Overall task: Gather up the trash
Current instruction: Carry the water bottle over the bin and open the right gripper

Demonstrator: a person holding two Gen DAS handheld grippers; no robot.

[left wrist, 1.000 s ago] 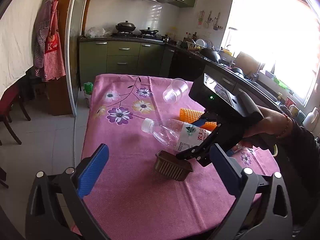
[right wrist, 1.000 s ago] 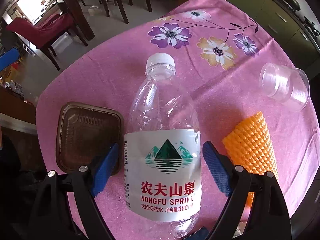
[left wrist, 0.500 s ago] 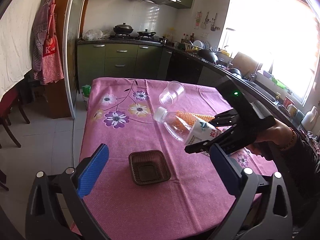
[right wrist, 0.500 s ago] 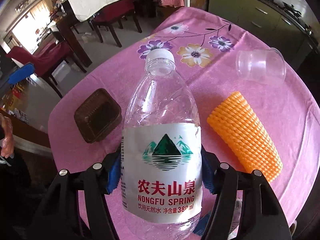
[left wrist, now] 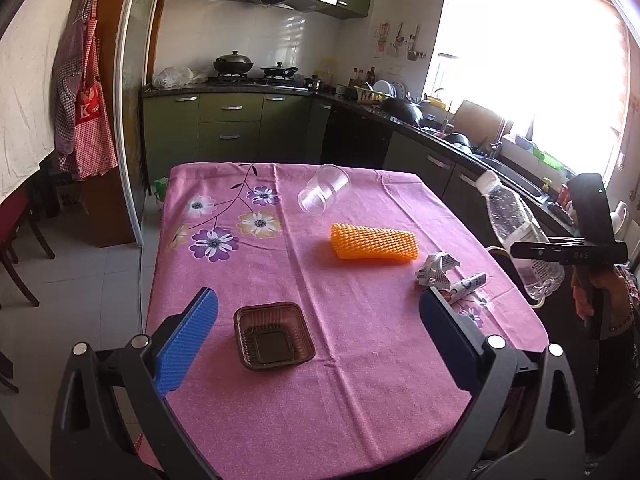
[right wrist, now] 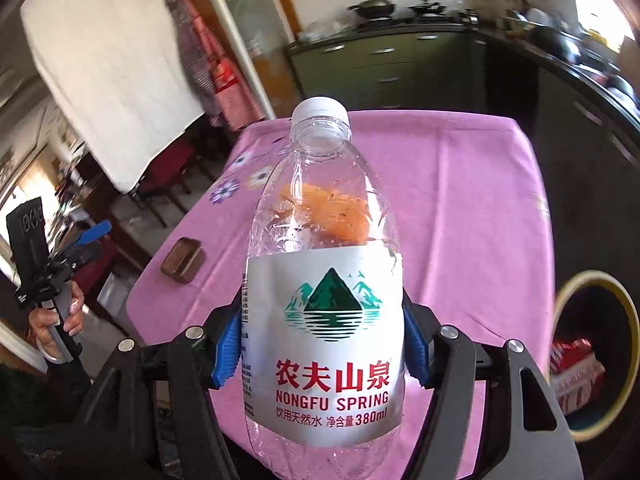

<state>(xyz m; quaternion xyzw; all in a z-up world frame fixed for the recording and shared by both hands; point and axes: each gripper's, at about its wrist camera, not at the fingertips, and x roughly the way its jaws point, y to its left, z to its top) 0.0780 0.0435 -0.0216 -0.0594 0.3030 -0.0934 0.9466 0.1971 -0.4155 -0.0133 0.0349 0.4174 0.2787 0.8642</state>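
The right claw (right wrist: 322, 354) is clenched on a clear plastic bottle (right wrist: 322, 280), its blue ribbed pads pressing both sides of the white paper label; the bottle is thin-walled, dimpled at the shoulder, droplets inside, with a white screw cap at 12 o'clock. In the left wrist view the same bottle (left wrist: 516, 236) hangs tilted in the air off the surface's edge at 3 o'clock, above the yellow rim of a round bin (right wrist: 596, 352) with a red-and-white carton in it.

The left claw (left wrist: 316, 338) is released, its blue textured pads spread wide and grasping nothing, hovering over the near end of the surface (left wrist: 360, 380), which wears a pink cloth printed with purple, white and yellow flowers. Just ahead of it sits a square brown plastic tray (left wrist: 274, 336), ribbed and glossy, lying flat. Towards 1 o'clock lies an orange foam net sleeve (left wrist: 374, 242), honeycombed and flattened; beyond it at 12 o'clock a clear plastic cup (left wrist: 324, 195) on its side. At 2 o'clock, a crumpled printed wrapper (left wrist: 436, 268) touches a small tube (left wrist: 468, 283).

Beyond are green kitchen cabinets (left wrist: 228, 124), a wok on the hob, white tiles, a bright window and a checked apron (left wrist: 86, 120) hanging at 10 o'clock.
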